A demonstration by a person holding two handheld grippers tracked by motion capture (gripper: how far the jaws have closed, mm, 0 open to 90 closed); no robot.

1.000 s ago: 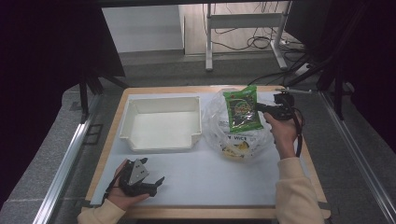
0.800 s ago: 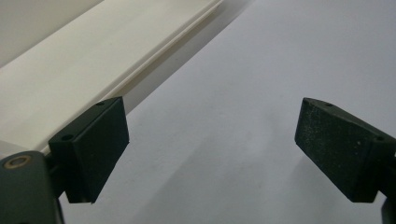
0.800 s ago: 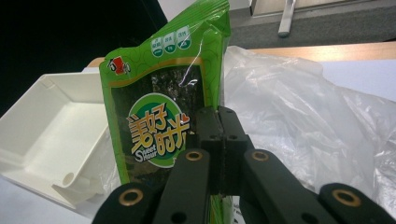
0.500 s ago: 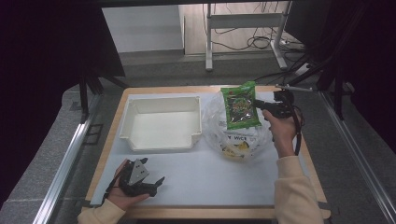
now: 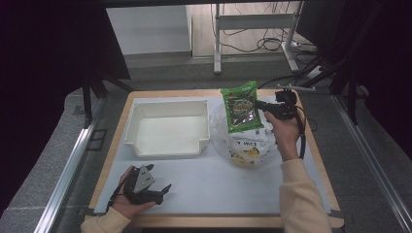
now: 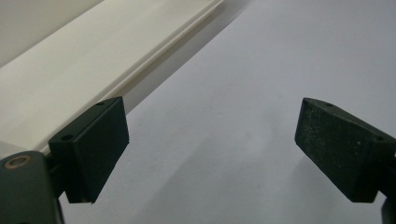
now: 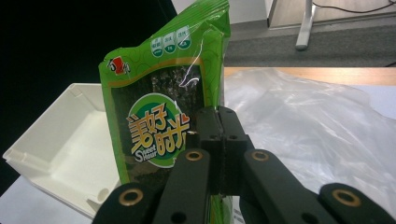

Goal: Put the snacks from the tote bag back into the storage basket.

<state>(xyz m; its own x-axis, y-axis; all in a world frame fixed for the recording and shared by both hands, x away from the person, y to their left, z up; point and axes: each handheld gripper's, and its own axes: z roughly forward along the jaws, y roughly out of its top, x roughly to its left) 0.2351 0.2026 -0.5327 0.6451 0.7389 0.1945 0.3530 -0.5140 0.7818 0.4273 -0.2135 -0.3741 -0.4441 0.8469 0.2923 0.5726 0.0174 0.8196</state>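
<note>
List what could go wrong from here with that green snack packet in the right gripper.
1. The right gripper pinches the green snack packet only at one side edge, so it may swing or slip out while carried.
2. The packet hangs just above the clear plastic bag; it could snag the loose film and drag it.
3. The white bin has raised walls; a low pass might catch the packet's bottom edge on the rim.

On the table (image 5: 311, 160), the tray (image 5: 167, 127) sits toward the far left corner, the plastic bag (image 5: 245, 145) just right of it, and the snack packet (image 5: 240, 107) above the bag's far end.
</note>
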